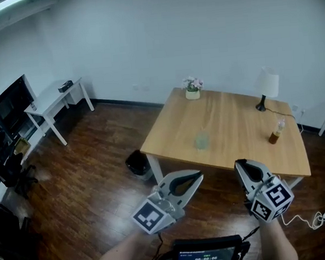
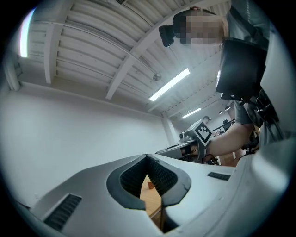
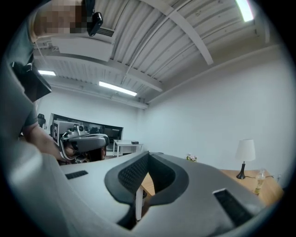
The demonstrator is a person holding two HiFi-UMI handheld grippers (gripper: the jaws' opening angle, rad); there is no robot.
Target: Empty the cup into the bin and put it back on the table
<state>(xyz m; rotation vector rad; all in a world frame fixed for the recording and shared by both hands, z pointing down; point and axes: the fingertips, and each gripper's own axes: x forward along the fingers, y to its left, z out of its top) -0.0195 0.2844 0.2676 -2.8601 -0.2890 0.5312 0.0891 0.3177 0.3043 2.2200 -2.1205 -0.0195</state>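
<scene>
A clear cup [image 1: 202, 140] stands upright on the wooden table [image 1: 234, 114], near its front edge. A black bin [image 1: 137, 163] sits on the floor by the table's near left leg. Both grippers hang side by side in front of the table, short of the cup and apart from it. My left gripper [image 1: 199, 175] points toward the table's front edge, its jaws together and nothing between them [image 2: 148, 157]. My right gripper [image 1: 240, 163] is also shut and empty [image 3: 148, 153]. What the cup contains is too small to make out.
On the table stand a small flower pot [image 1: 192, 88], a white lamp [image 1: 265, 86] and a brown bottle [image 1: 275, 133]. A white side table [image 1: 55, 99] and dark screens [image 1: 5, 115] line the left wall. Cables [image 1: 317, 218] lie on the wooden floor at right.
</scene>
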